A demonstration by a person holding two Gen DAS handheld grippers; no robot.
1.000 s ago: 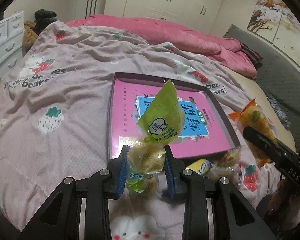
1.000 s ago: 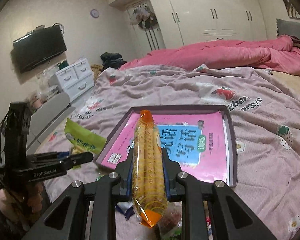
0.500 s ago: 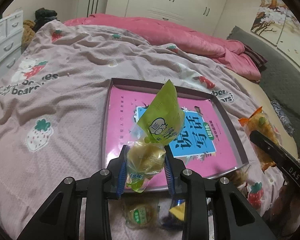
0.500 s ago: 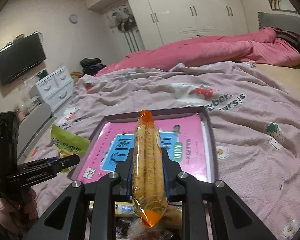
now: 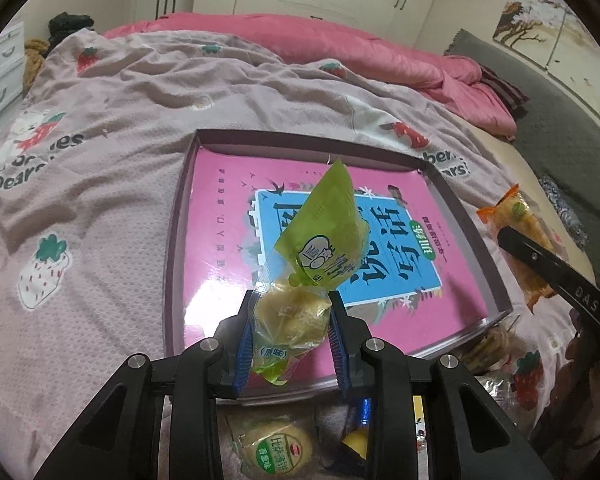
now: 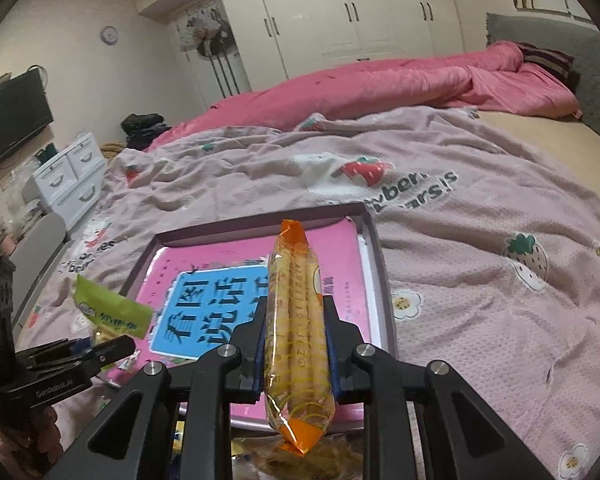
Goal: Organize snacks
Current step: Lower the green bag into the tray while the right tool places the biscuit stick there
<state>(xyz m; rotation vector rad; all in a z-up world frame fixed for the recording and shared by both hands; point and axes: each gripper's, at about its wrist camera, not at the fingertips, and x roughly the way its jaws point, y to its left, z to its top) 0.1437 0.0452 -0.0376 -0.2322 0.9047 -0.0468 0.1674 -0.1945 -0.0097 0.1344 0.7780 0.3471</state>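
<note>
The left gripper is pinched on a green snack bag at the lower middle of the left wrist view. Its blue pads press the clear lower part of the bag, where a pale round cake shows. The green top flap stands up over the tray and carries a cartoon face in a white oval. A small label in Chinese characters sits near the bottom of the bag.

The right gripper is clamped on a long orange-ended wafer roll pack, which stands upright between the fingers in the lower middle of the right wrist view. A line of small printed digits runs along the pack, too fine to read surely.

Both snacks hang above the near edge of a shallow purple tray that lies on the bedspread. A pink book with a blue panel of large Chinese characters fills the tray.

The bedspread carries strawberry prints and the partly readable word "bears". In the right wrist view the left gripper shows at lower left with "GenRobot.AI" on its side. In the left wrist view the right gripper shows at the right edge with "DAS" on it.

At the bottom of the left wrist view, a round cake packet with a green label lies on the bedspread, just outside the tray.
</note>
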